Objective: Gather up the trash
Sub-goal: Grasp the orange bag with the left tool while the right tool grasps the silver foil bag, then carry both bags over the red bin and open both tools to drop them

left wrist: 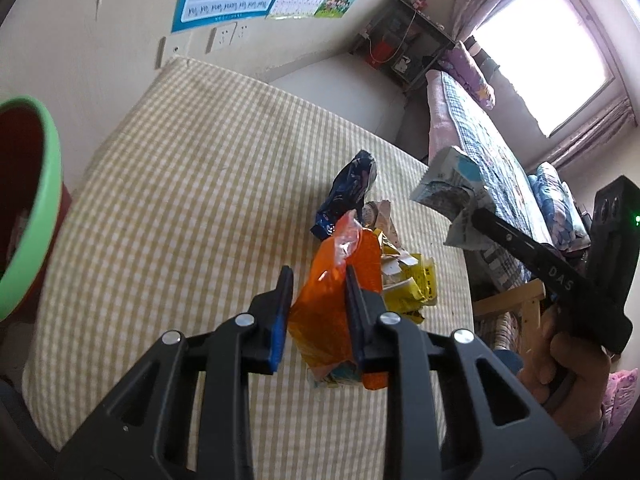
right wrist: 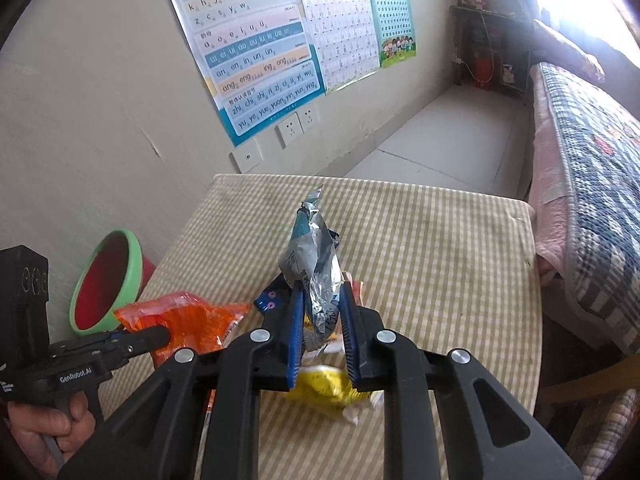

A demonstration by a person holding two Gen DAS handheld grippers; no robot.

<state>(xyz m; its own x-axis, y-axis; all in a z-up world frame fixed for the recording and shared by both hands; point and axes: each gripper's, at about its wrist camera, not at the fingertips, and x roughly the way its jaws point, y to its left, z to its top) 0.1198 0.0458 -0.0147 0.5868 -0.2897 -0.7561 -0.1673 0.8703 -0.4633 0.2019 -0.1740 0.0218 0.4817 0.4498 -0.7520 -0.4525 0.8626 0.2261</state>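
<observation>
You are clamping the orange wrapper [left wrist: 334, 312] in the left claw [left wrist: 318, 312] and the silver wrapper [right wrist: 316, 276] in the right claw [right wrist: 322, 328], while yellow packets [left wrist: 404, 284] and a blue bag [left wrist: 348, 196] are lying at 12 o'clock on the tabletop [left wrist: 180, 184], awaiting the bin [right wrist: 108, 280].

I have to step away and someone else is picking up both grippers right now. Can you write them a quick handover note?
Left gripper: shut on the crinkled orange plastic wrapper, lifted off the table.
Right gripper: shut on the crumpled silver foil wrapper, also lifted.
On the beige checked tablecloth: a dark blue snack packet and yellow wrappers lie in a small pile.
The green-rimmed red bin stands off the table's left edge, beside the wall.
Done: two wrappers gripped. Left: drop both into the bin, then collect the pile.
</observation>
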